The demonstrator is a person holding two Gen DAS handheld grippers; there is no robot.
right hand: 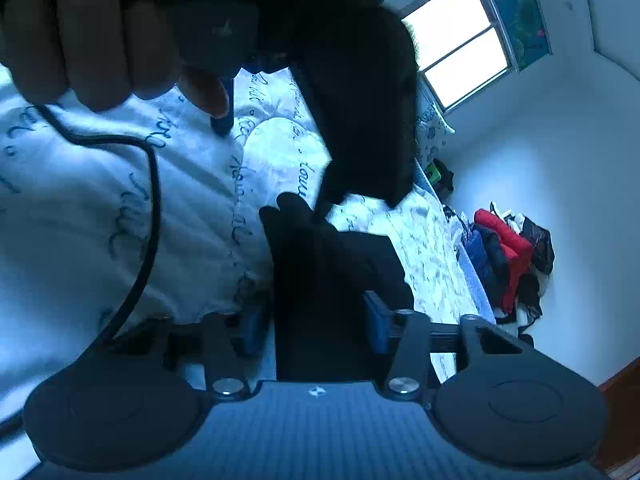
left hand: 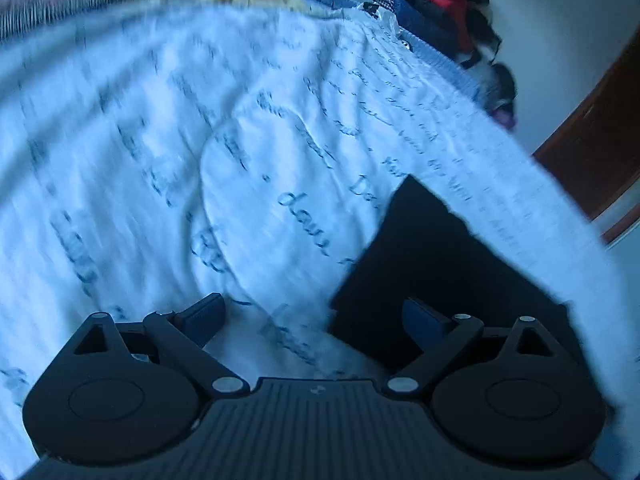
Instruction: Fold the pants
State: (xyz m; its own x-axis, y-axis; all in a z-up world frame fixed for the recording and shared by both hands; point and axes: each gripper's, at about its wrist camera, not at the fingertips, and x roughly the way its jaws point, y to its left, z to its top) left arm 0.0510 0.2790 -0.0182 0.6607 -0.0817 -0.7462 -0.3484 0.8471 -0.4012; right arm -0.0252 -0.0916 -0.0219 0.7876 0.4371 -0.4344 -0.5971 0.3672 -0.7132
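The black pants (left hand: 432, 264) lie on a white bedspread (left hand: 160, 140) printed with script, at the right of the left wrist view. My left gripper (left hand: 314, 318) is open wide above the bedspread, its right finger over the pants' edge and nothing between its fingers. In the right wrist view a bunched fold of the pants (right hand: 320, 280) stands up between the blue pads and fills the gap, with my right gripper (right hand: 314, 324) shut on it. A hand (right hand: 92, 48) holds the other gripper at the top left. A dark mass (right hand: 360, 100) hangs beside it; what it is I cannot tell.
A black cable (right hand: 152, 208) loops over the bedspread at the left. Red and dark clothes (right hand: 508, 256) are piled on the floor past the bed's far edge (left hand: 440, 60). A bright window (right hand: 460, 40) is in the wall beyond, and brown wood (left hand: 600, 140) stands at the right.
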